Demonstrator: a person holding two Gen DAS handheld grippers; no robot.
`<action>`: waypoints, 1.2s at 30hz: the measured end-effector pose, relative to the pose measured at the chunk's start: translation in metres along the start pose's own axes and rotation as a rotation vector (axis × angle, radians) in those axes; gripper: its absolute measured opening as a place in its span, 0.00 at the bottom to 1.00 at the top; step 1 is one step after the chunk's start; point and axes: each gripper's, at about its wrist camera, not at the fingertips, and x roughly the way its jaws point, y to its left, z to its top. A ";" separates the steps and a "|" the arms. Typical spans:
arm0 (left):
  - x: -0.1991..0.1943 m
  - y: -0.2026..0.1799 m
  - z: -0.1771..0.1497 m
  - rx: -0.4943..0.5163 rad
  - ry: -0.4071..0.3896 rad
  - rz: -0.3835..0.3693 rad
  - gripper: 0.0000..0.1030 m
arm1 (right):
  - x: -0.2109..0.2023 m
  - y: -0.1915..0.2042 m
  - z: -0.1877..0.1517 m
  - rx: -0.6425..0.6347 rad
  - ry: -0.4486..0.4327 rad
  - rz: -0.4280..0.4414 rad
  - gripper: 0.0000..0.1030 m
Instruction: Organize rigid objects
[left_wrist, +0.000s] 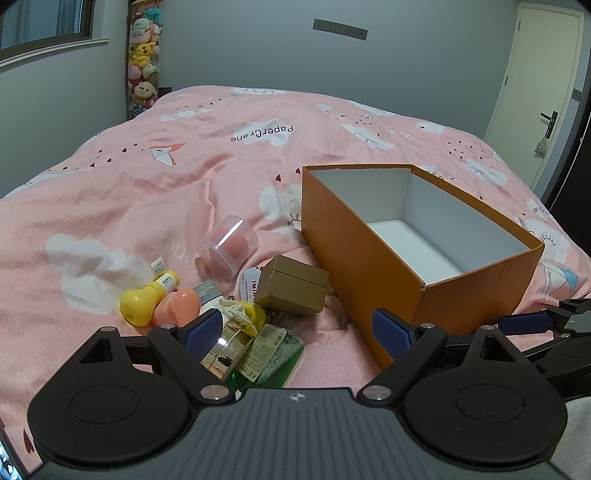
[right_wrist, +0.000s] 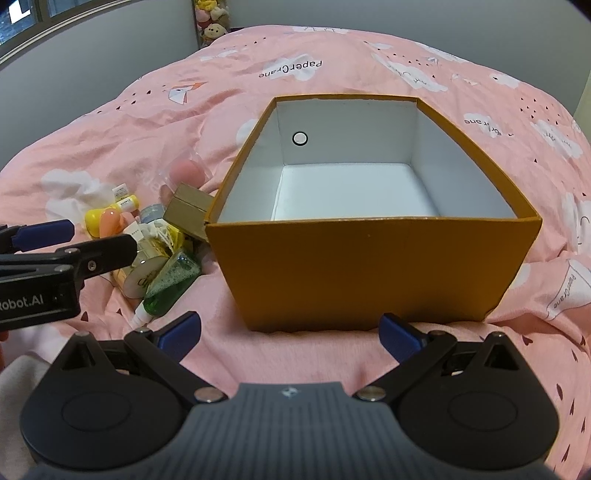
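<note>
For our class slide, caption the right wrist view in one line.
Open right gripper faces an empty orange box on a pink bed, clutter beside it.

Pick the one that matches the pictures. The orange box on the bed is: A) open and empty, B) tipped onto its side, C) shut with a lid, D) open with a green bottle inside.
A: the orange box stands upright with no lid, and only its bare white floor and walls show inside; the green bottle lies outside it on the bedspread, in the pile by the box.
</note>
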 end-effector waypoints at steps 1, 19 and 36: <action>0.000 0.000 0.000 0.000 0.001 0.000 1.00 | 0.000 0.000 0.000 0.001 0.001 0.000 0.98; 0.001 0.000 0.000 0.001 0.007 0.002 1.00 | 0.001 -0.002 0.000 0.010 0.013 -0.005 0.98; 0.001 0.000 0.000 0.000 0.007 0.003 1.00 | 0.003 -0.003 0.001 0.020 0.021 -0.004 0.98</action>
